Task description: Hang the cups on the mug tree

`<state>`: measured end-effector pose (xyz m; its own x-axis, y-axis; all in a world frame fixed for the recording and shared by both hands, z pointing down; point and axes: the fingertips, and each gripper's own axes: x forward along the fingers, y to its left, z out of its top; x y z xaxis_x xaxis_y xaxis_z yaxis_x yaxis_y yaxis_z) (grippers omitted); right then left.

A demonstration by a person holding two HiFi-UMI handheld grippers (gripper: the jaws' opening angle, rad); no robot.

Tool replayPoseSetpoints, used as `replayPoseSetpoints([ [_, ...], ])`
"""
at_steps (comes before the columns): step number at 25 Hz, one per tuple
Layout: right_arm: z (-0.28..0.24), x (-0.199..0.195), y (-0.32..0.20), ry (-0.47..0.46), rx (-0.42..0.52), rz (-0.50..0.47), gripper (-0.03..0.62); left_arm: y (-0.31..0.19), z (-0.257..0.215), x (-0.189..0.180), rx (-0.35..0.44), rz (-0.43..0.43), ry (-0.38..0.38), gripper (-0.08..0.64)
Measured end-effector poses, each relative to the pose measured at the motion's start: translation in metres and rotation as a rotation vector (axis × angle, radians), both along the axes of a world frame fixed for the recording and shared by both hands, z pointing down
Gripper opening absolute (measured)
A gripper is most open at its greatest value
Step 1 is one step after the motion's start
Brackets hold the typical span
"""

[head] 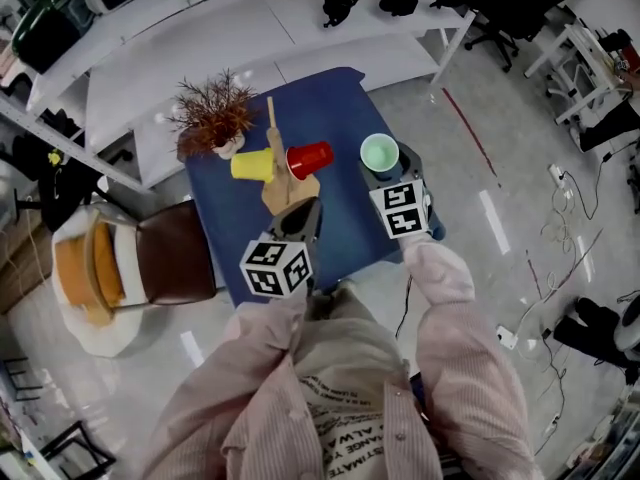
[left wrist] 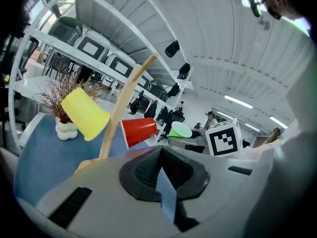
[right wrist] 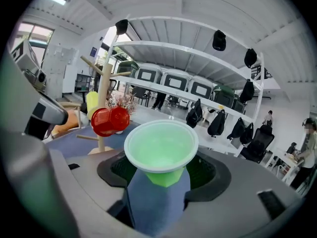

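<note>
A wooden mug tree (head: 271, 128) (left wrist: 121, 110) (right wrist: 103, 95) stands on the blue table (head: 345, 223). A yellow cup (head: 251, 165) (left wrist: 84, 113) (right wrist: 91, 103) hangs on its left side and a red cup (head: 309, 158) (left wrist: 139, 131) (right wrist: 109, 120) on its right. My right gripper (head: 385, 173) (right wrist: 163, 175) is shut on the base of a green cup (head: 379, 153) (left wrist: 180, 130) (right wrist: 161, 148), held upright to the right of the tree. The left gripper (head: 305, 210) (left wrist: 160, 152) hangs just in front of the tree's base, jaws together with nothing between them.
A dried plant in a white vase (head: 213, 113) (left wrist: 62, 95) stands at the table's far left corner. A brown chair (head: 170, 253) with orange cushions sits left of the table. White shelving (head: 200, 38) runs behind it. Cables lie on the floor at the right.
</note>
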<state>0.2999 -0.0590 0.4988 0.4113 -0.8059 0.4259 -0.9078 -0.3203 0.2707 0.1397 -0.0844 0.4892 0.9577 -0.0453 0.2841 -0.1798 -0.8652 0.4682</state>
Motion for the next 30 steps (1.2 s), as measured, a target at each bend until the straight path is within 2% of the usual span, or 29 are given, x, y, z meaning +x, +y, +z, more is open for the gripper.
replayPoseSetpoints([
  [5,-0.025,0.004,-0.022,0.047,0.021,-0.056,0.298,0.0,-0.016,-0.001,0.021,-0.009,0.02,-0.002],
  [10,-0.039,0.01,-0.045,0.073,0.048,-0.133,0.298,-0.003,-0.026,0.008,0.056,-0.054,0.034,-0.002],
  [13,-0.045,0.016,-0.062,0.097,0.056,-0.201,0.298,-0.007,-0.031,0.016,0.072,-0.101,0.036,-0.002],
  [20,-0.052,0.016,-0.109,0.143,0.023,-0.437,0.298,-0.008,-0.037,0.031,0.092,-0.231,0.028,-0.002],
  [30,-0.06,0.0,-0.151,0.167,0.033,-0.653,0.298,-0.019,-0.045,0.034,0.125,-0.418,0.043,-0.002],
])
